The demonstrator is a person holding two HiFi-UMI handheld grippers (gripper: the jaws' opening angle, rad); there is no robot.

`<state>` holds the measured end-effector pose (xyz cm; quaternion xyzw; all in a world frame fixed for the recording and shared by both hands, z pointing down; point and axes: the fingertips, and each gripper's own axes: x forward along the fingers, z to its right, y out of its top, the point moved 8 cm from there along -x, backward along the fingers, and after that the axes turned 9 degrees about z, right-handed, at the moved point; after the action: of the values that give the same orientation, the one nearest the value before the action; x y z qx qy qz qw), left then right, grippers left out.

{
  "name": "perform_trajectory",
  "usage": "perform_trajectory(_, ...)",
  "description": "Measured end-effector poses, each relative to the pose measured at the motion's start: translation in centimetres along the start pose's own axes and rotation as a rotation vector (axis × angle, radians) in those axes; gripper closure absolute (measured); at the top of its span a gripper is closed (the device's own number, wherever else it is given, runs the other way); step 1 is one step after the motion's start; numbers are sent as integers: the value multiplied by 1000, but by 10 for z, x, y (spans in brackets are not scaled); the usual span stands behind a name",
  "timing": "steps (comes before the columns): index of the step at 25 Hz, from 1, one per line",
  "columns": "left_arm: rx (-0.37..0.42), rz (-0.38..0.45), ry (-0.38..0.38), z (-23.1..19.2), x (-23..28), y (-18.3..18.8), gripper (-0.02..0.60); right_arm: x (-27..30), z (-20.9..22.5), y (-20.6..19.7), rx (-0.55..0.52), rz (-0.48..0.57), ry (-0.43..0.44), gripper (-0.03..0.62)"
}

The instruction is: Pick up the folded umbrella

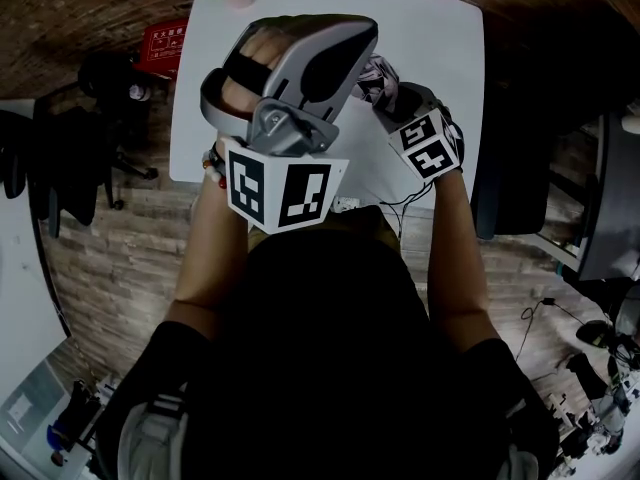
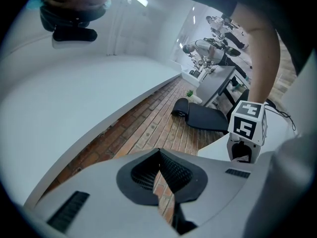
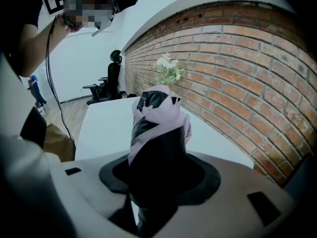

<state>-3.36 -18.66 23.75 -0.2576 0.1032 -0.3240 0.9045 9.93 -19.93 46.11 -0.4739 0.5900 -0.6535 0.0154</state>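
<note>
My right gripper has its fingers pinching the folded umbrella. The two dark pads press on the black lower part of the bundle from either side. Its crumpled pale lilac and black fabric sticks out past my fingertips. The umbrella hangs in my grip above the white table, clear of its top, with nothing else touching it. From the head view, the same bundle shows as a small patterned wad just over the table's near half, tight against the front of my right gripper.

My left gripper holds nothing. Its two ribbed pads are pressed together at the tips, and below them a thin gap shows only the brick floor. It hovers over the table's near left part, close beside my right gripper but not touching it. In the left gripper view, the marker cube of my right gripper stands just beside the table's edge.

At the table's far end a small plant with pale flowers stands against the brick wall. A black office chair sits beyond that far end, off the table's left corner.
</note>
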Motion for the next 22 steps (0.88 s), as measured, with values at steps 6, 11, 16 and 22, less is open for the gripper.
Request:
perform_trajectory(6,10,0,5,-1,0,9,569,-14,7,15,-11,62,-40,367)
perform_trajectory(11,22,0,13,-1,-1,17,568,-29,11,30,-43,112,-70,367)
perform_trajectory(16,35,-1,24,-3,-3,26,568,-44,10,48,-106,155,-101,367)
perform_trajectory(22,32,-6,52,-10,-4,31,569,-70,13,71,-104,260,-149,367)
